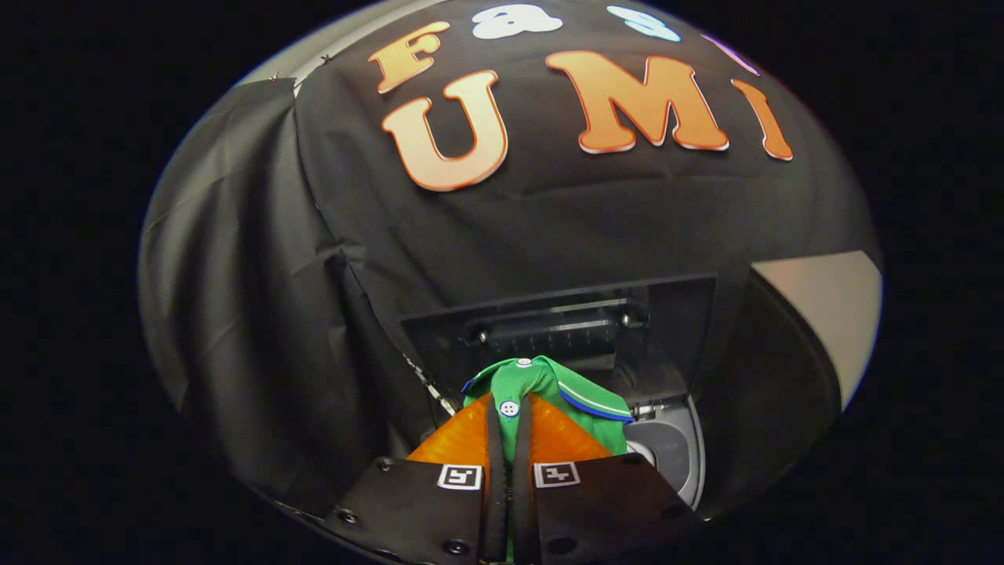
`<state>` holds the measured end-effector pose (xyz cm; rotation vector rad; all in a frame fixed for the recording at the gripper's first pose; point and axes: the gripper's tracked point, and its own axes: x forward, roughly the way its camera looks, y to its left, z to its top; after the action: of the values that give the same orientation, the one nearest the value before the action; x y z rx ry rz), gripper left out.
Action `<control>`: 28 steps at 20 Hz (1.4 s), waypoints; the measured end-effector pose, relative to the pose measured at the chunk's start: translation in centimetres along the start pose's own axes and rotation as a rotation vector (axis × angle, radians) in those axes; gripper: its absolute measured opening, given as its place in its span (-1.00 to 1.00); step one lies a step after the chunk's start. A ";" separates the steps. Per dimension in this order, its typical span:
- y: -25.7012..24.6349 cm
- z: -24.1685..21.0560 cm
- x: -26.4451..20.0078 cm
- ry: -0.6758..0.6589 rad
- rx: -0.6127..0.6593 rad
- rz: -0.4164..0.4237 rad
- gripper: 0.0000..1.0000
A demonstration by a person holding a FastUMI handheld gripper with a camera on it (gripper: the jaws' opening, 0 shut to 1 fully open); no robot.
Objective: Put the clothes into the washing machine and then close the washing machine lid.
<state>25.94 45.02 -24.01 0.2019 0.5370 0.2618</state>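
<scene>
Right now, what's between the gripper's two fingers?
In the gripper view, the green shirt is pinched between the fingers of the gripper. It bunches up just ahead of them, over the washing machine, whose lid stands open.

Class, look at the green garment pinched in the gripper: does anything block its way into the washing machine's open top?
Nothing visible does. The gripper is shut on the green garment, held above the washing machine. The lid stands raised behind it, so the opening just ahead lies uncovered.

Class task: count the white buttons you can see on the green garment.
2. One button sits between the fingers of the hand-held gripper, which is shut on the green garment; the other tops its collar. Folds may hide more.
</scene>
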 end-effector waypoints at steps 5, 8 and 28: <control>-2.7 -7.1 6.1 0.100 0.053 -0.046 -0.78; -4.6 -11.9 8.9 0.165 0.077 -0.088 -0.78; -9.9 -21.9 14.1 0.468 0.069 -0.218 -0.73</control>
<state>27.93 42.52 -51.67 0.1461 1.0261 0.0750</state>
